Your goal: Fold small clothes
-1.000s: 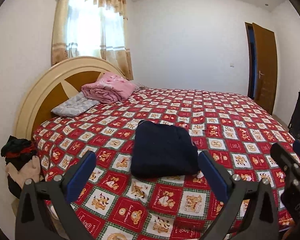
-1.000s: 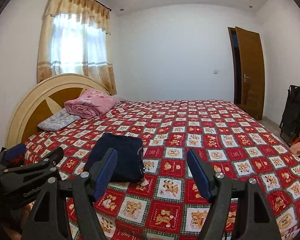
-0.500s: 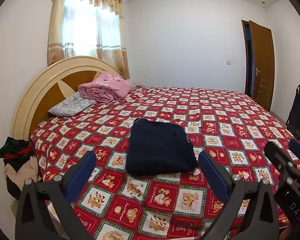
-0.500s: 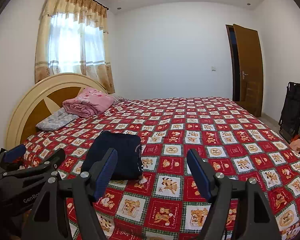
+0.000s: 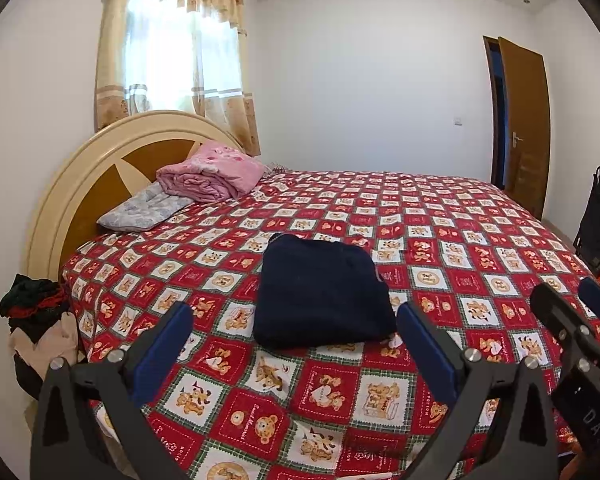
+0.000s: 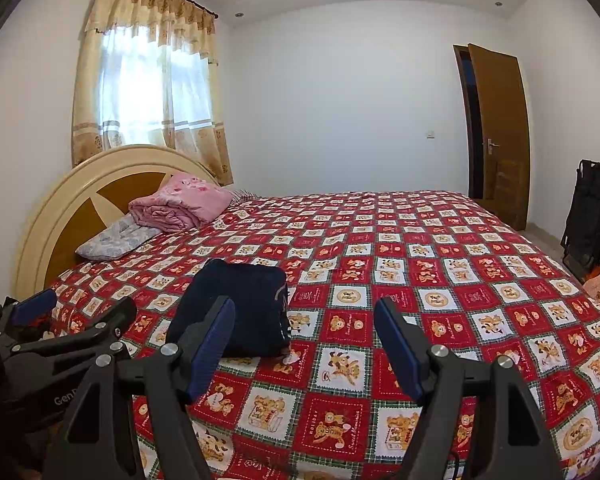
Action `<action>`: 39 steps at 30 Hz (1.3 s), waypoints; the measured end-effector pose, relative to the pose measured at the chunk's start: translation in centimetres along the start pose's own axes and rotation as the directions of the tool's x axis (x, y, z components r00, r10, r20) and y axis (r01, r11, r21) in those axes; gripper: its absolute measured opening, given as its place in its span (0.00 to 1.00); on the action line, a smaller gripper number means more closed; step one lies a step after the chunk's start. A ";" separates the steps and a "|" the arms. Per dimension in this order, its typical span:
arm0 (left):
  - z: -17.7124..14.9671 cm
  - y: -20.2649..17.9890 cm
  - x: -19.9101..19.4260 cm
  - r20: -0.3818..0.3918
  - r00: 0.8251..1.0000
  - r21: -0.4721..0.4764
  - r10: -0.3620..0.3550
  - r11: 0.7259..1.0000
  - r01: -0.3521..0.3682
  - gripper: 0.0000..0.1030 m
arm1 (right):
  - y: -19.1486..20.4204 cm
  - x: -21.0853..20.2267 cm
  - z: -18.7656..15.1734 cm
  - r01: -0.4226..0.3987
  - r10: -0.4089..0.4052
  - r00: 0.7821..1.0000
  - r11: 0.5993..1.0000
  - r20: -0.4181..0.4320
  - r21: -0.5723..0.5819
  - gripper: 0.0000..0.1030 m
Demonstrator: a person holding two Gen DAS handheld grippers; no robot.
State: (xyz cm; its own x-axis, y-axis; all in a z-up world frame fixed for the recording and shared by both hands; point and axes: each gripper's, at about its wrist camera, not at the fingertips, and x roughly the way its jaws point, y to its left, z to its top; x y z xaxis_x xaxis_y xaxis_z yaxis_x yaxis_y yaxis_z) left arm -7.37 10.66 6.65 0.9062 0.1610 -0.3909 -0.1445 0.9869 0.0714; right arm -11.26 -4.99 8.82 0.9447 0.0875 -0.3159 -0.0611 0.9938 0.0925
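A folded dark navy garment (image 5: 320,292) (image 6: 242,308) lies on the bed's red bear-patterned cover (image 5: 440,240) (image 6: 420,280), near the front edge. My left gripper (image 5: 296,344) is held above the near edge of the bed, just short of the garment, open with nothing between its blue pads. My right gripper (image 6: 306,348) stands open to the right of the garment, also with nothing in it. Each gripper shows in the other's view: the right one (image 5: 580,340) at the far right, the left one (image 6: 60,328) at the far left.
A pink folded blanket (image 5: 212,176) and a grey pillow (image 5: 144,210) lie by the curved headboard (image 5: 72,184). A heap of clothes (image 5: 36,320) sits left of the bed. A brown door (image 6: 500,136) and a black folded chair (image 6: 588,212) are at the right.
Both views have tipped slightly upward and drawn back a touch from the bed. The navy garment lies unmoved and both grippers stay open.
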 end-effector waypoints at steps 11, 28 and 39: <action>-0.1 0.1 0.2 -0.008 1.000 0.002 0.012 1.000 -0.012 1.00 | 0.1 0.0 0.0 -0.002 0.002 1.000 1.000 0.001 0.001 0.71; -0.1 0.1 0.4 -0.011 0.999 0.020 0.030 0.999 -0.030 1.00 | 0.8 0.3 -0.3 -0.005 0.005 1.000 1.000 -0.007 0.022 0.71; -0.2 0.7 1.4 -0.062 0.995 -0.007 0.075 0.997 -0.076 1.00 | 1.4 0.4 -0.6 0.004 -0.004 1.000 1.000 -0.010 0.019 0.71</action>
State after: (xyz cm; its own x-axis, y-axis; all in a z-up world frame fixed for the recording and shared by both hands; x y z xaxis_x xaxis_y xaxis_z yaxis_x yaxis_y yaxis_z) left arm -6.26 11.63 5.99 0.8665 0.2348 -0.4405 -0.2156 0.9720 0.0939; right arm -11.13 -3.53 8.20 0.9416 0.0840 -0.3260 -0.0507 0.9927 0.1094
